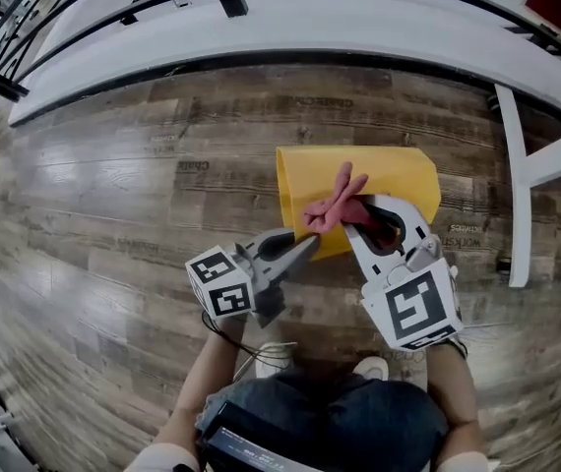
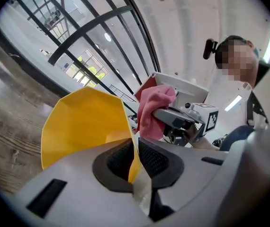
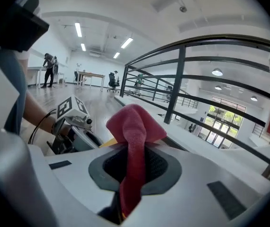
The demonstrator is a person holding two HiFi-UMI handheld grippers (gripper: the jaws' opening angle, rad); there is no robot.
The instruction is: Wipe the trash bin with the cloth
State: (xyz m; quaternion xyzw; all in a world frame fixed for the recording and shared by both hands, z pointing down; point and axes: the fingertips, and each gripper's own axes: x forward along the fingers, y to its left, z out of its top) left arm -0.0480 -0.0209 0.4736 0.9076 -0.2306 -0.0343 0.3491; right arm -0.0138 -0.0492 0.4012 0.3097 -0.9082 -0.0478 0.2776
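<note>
Head view: yellow plastic trash bin (image 1: 379,180) is at frame centre over the wood-plank floor (image 1: 113,195). It looks tipped on its side, with the mouth edge at 9 o'clock of its body. Can't tell if it rests on the floor or is lifted. Left gripper (image 1: 305,248) comes in from 7 o'clock, rolled onto its side, marker cube trailing. Its tips are at the bin's lower-left rim corner. Right gripper (image 1: 364,214) comes in from 5 o'clock, angled down. A pink-red fabric cloth (image 1: 335,205) sticks out past its tips, over the bin's near wall. Both forearms (image 1: 202,386) enter from 6 o'clock. White railing (image 1: 359,28) runs across 12 o'clock.

Left gripper view: jaws are nearly together, pads pinching the bin's thin yellow rim at 6 o'clock. The bin interior (image 2: 83,122) opens toward 10 o'clock. The right gripper (image 2: 173,117) with the cloth (image 2: 154,105) is at 2 o'clock, just beside the rim.

Right gripper view: jaws are clamped on the cloth (image 3: 134,136), which runs up between the pads and bunches above them at centre. A yellow sliver of the bin (image 3: 107,142) shows at 9 o'clock of the cloth. The left gripper (image 3: 71,115) is further out at 9 o'clock, near.
</note>
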